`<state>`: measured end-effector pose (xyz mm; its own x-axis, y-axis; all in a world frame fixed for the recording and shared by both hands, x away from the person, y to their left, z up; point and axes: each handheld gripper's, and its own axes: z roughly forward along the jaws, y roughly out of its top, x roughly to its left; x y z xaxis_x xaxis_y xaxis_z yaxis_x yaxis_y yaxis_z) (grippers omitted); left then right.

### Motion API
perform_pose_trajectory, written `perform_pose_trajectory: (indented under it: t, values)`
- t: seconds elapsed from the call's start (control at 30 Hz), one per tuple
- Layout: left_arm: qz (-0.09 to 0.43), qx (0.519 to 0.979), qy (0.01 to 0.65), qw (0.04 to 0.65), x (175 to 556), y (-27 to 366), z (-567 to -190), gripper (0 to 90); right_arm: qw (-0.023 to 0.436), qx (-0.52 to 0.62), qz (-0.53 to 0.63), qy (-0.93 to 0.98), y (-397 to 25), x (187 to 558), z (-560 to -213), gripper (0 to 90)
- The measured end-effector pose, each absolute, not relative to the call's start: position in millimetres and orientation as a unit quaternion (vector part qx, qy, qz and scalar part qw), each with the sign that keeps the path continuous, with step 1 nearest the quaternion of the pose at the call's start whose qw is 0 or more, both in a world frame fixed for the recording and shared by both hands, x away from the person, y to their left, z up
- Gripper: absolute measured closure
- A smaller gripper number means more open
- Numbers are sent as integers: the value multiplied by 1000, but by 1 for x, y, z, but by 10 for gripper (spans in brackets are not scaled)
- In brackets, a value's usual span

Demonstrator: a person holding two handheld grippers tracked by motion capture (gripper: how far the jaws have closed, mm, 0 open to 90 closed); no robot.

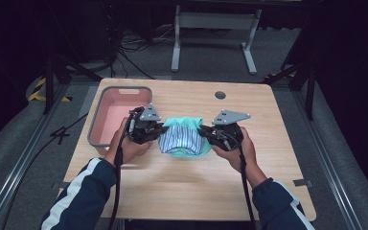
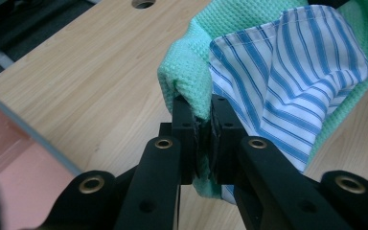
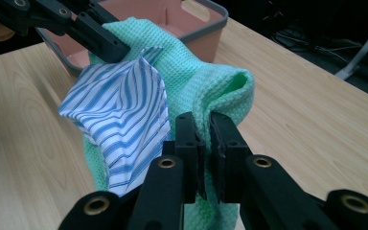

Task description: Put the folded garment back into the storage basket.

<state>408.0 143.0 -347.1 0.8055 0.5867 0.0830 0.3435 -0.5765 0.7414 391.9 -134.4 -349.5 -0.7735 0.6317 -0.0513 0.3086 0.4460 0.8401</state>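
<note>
A green waffle-weave cloth (image 1: 184,123) with a blue-and-white striped cloth (image 1: 181,139) lying on it hangs between my two grippers over the middle of the table. My left gripper (image 1: 159,130) is shut on the green cloth's left edge (image 2: 188,91), with the striped cloth (image 2: 292,81) close beside its jaws. My right gripper (image 1: 205,132) is shut on the green cloth's right edge (image 3: 220,91). In the right gripper view the striped cloth (image 3: 120,110) droops to the left and the left gripper's black jaw (image 3: 100,40) pinches the far edge.
A pink bin with a grey rim (image 1: 106,98) stands at the table's left, just behind my left hand; it also appears as the pink bin (image 3: 191,19) behind the cloth. A round cable hole (image 1: 220,95) sits near the table's far edge.
</note>
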Motion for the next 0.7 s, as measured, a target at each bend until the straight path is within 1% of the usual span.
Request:
perform_pose_trajectory:
  t: [0.7]
  values:
    - [202, 853, 322, 357, 408, 204, -334, 831, 161, 245, 461, 837, -67, 418, -339, 829]
